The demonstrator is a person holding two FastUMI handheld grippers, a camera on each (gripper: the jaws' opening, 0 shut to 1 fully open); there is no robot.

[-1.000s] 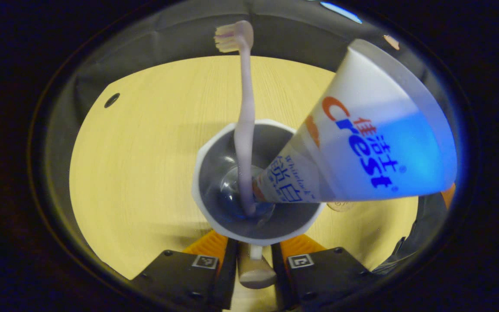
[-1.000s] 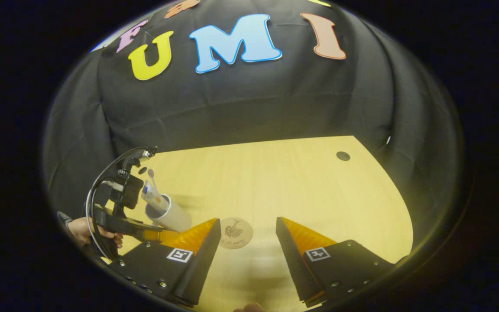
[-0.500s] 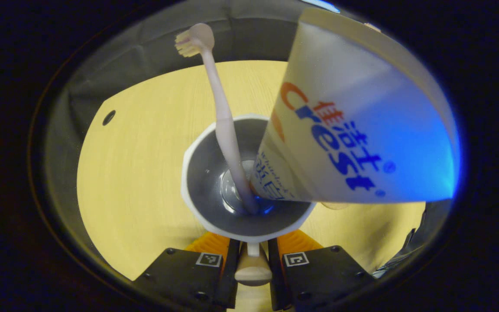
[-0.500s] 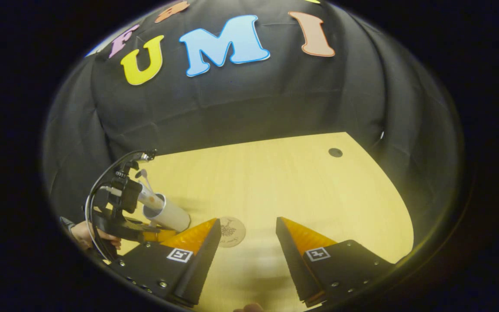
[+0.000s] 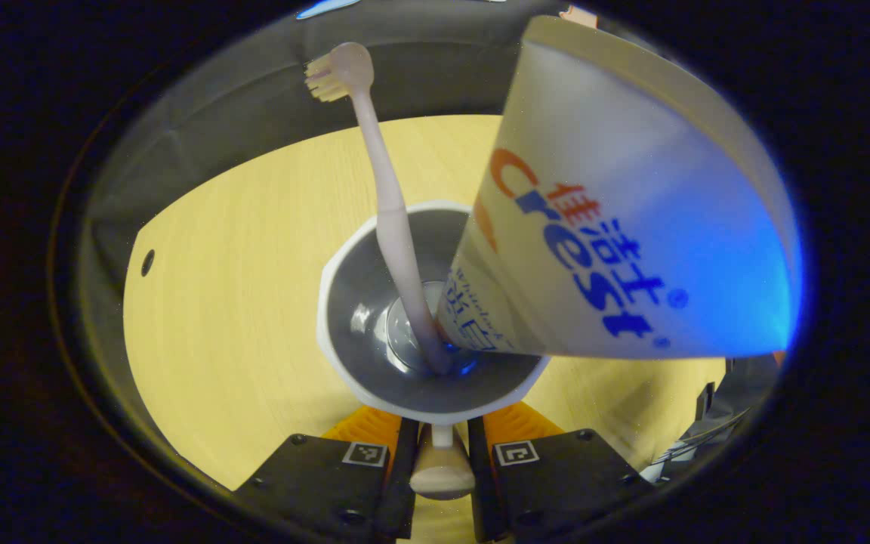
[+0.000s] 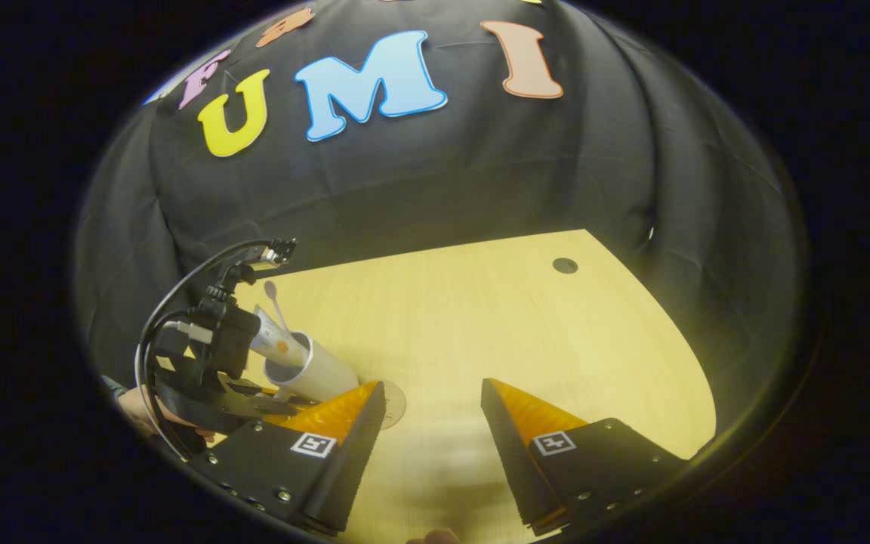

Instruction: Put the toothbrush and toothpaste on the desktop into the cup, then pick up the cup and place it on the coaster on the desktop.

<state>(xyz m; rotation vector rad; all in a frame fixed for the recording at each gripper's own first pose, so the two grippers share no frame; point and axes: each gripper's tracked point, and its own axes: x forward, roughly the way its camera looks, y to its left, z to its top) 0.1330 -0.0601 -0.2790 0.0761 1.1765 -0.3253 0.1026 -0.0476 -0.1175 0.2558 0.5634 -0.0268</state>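
The wooden desktop carries the coaster, half hidden behind the right gripper, whose fingers stand wide apart on nothing. The left gripper is clamped on the handle of the white cup, which is carried tilted, near the coaster. Inside lean the toothpaste tube and toothbrush. The load looks light but top-heavy; the handle seems the surest hold.

White cup holds toothbrush and toothpaste.

A recording booth; black cloth wall behind a pale wooden desktop.
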